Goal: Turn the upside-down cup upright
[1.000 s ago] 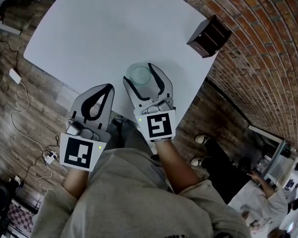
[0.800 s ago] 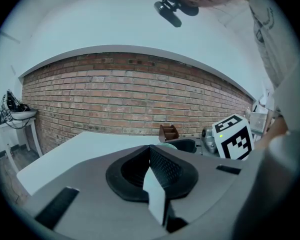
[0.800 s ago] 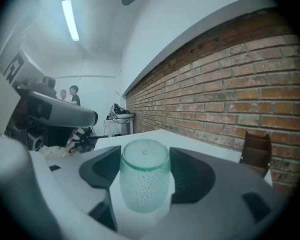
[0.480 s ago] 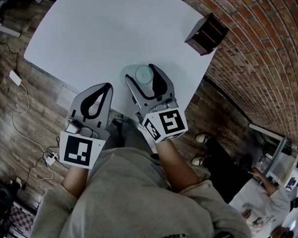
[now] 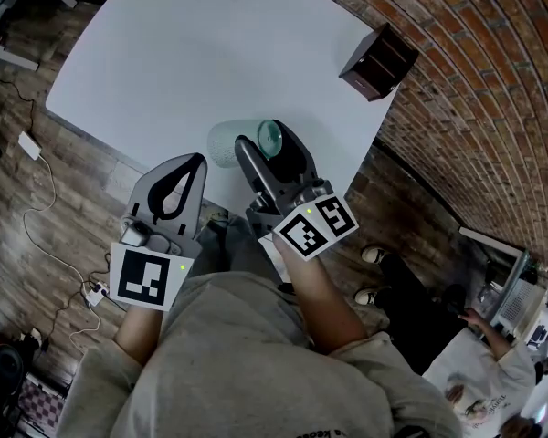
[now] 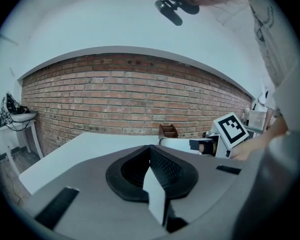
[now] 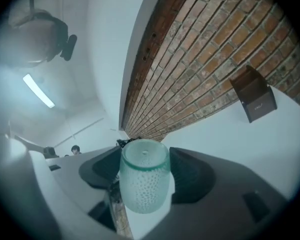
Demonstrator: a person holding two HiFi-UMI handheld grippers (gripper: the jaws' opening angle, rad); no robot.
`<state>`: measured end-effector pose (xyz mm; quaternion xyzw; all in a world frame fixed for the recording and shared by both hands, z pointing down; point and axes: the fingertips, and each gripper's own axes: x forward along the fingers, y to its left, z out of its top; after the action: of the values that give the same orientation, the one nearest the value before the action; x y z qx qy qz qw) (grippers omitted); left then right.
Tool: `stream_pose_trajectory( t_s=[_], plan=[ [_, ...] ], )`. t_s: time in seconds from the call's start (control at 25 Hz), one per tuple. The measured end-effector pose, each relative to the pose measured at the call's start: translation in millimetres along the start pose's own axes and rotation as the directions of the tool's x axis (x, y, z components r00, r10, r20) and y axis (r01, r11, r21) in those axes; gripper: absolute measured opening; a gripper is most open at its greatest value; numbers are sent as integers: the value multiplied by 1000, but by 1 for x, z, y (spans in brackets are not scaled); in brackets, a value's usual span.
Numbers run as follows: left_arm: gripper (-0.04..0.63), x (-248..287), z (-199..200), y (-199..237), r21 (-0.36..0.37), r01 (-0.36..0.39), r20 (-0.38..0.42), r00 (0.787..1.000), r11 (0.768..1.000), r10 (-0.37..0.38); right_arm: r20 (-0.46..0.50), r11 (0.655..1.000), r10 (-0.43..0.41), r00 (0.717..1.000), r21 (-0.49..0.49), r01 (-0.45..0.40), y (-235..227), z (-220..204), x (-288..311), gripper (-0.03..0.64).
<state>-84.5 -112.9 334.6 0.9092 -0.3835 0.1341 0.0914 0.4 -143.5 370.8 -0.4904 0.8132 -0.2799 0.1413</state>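
Observation:
A translucent pale-green cup [image 5: 230,143] with a dimpled wall is clamped between the jaws of my right gripper [image 5: 259,135], over the near edge of the white table [image 5: 210,53]. The gripper is rolled over, so the cup lies on its side, with its closed base toward the right and its mouth toward the left. In the right gripper view the cup [image 7: 144,181] fills the gap between the two dark pads, closed base away from the camera. My left gripper [image 5: 194,160] rests at the table's near edge, shut and with nothing in it [image 6: 150,150].
A dark brown wooden box [image 5: 382,62] stands at the table's far right corner, next to the brick wall [image 5: 493,108]. Cables and a power strip [image 5: 89,288] lie on the wood floor at the left. A person sits at a laptop at the bottom right.
My right gripper has rolled clockwise with the cup in it; the cup went from base-up to lying on its side. The left gripper has stayed put.

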Motion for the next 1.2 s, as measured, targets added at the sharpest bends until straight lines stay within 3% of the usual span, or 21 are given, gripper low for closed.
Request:
stream_pose_trajectory(
  t_s=[0.32, 0.56, 0.88, 0.92, 1.0, 1.04, 1.2],
  plan=[
    [9, -4, 0, -1, 1, 2, 0, 1000, 1000, -2, 60, 982, 27, 998, 186, -38, -6, -3, -5, 304],
    [9, -5, -4, 0, 4, 0, -8, 1000, 1000, 0, 81, 962, 42, 996, 266, -62, -8, -9, -6, 304],
    [14, 2, -12, -1, 125, 47, -93, 995, 991, -35, 94, 945, 61, 994, 315, -88, -4, -9, -6, 304],
    [27, 4, -15, -2, 142, 61, -107, 993, 988, -46, 94, 945, 64, 994, 316, -90, -4, -9, -6, 304],
    [177, 8, -19, -6, 176, 94, -133, 989, 980, -71, 92, 944, 66, 994, 317, -93, -3, -10, -7, 304],
    [217, 10, -21, -8, 193, 113, -142, 986, 975, -86, 92, 943, 67, 993, 319, -93, -4, -10, -7, 304],
    [306, 18, -33, -16, 257, 190, -192, 971, 948, -142, 97, 938, 73, 993, 332, -101, -3, -7, -9, 304]
  ],
)
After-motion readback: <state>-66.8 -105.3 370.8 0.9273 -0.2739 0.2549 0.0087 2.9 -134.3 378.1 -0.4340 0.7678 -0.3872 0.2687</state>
